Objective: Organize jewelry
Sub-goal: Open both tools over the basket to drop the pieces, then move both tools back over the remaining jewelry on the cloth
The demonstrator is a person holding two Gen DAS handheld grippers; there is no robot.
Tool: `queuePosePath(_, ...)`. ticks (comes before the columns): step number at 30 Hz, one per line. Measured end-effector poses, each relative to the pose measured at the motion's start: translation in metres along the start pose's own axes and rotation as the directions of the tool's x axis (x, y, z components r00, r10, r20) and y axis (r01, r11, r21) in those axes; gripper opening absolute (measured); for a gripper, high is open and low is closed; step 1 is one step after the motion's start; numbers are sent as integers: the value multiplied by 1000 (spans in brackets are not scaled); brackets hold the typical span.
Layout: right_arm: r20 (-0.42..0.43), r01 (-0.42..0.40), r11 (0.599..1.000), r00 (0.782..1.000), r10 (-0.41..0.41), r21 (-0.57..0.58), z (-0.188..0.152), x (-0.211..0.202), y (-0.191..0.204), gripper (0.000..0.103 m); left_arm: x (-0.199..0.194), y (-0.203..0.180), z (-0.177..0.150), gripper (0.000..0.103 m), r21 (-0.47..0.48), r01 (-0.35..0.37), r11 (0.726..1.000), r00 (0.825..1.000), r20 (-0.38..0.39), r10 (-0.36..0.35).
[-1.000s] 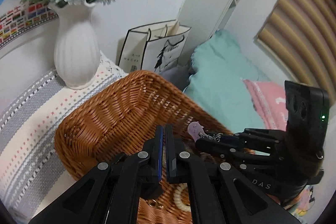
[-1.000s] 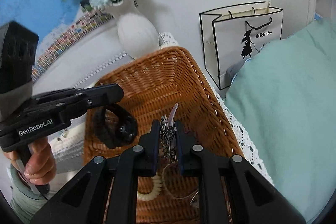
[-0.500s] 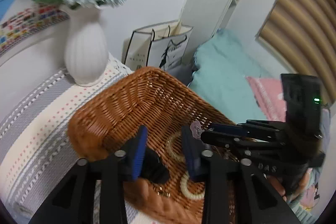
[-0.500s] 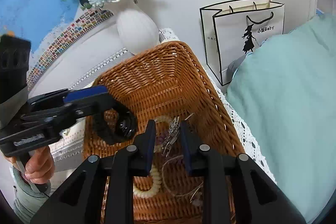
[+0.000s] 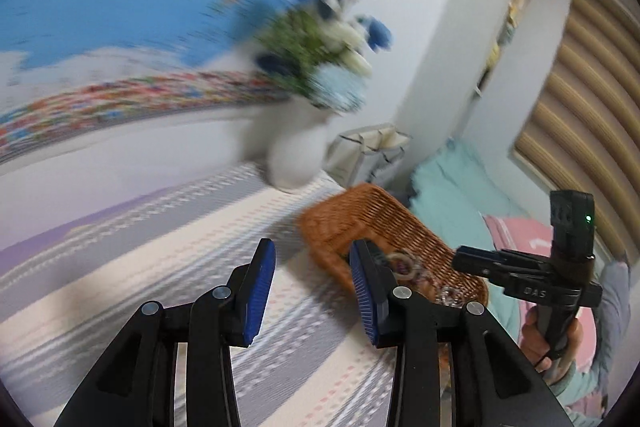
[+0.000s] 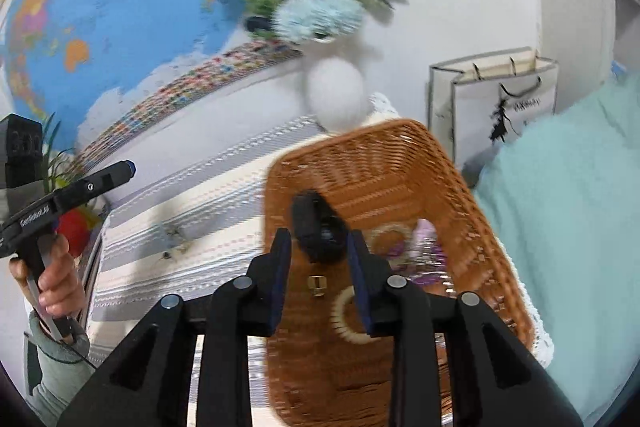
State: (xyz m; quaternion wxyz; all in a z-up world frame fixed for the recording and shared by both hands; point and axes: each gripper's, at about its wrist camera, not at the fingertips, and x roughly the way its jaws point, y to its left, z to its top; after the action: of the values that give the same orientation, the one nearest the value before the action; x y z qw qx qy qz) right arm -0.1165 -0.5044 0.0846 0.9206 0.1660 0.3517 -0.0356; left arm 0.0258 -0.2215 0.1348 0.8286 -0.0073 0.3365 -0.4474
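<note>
Both grippers are spread and hold nothing. The left gripper (image 5: 312, 267) hangs over the striped cloth (image 5: 160, 267), left of the wicker basket (image 5: 360, 219). The right gripper (image 6: 319, 251) hangs above the basket's near-left corner; the jewelry (image 6: 424, 247) lies inside, the black band (image 6: 316, 231) just beyond its fingertips.

Two close wrist views, perhaps sharing basket (image 5: 372, 223)

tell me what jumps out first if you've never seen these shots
The brown wicker basket on the striped cloth stands out, holding a black band, cream coil rings and purple trinkets. Behind it, a white vase of blue flowers stands before a bright world map. Both grippers are open and empty.
</note>
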Motion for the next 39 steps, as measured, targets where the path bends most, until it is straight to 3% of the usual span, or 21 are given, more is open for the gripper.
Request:
queuePosePath(7, -2, -53, 995, 999, 53, -84, -4, 1, 60, 39, -59, 53, -23, 39, -74, -75, 994, 994, 70, 80)
queuePosePath(15, -79, -107, 985, 992, 97, -133, -16, 29, 107, 39, -71, 98, -56, 39, -136, -118, 984, 991, 40, 124)
queuePosePath(21, -142, -132, 979, 984, 110, -157, -22, 58, 135, 39, -55, 123, -80, 39, -144, -157, 977, 987, -46, 152)
queuePosePath(26, -198, -163, 975, 971, 131, -153, -23, 91, 151, 39, -22, 125, -102, 39, -63, -236, 970, 962, -157, 224)
queuePosePath(31, -280, -207, 969, 946, 165, -132, -24, 134, 164, 39, 0, 130, -121, 38, -44, -213, 976, 958, -206, 200)
queuePosePath(39, -375, -230, 969, 910, 179, -94, -34, 198, 188, 39, 15, 135, -134, 13, -56, -191, 980, 950, -262, 170)
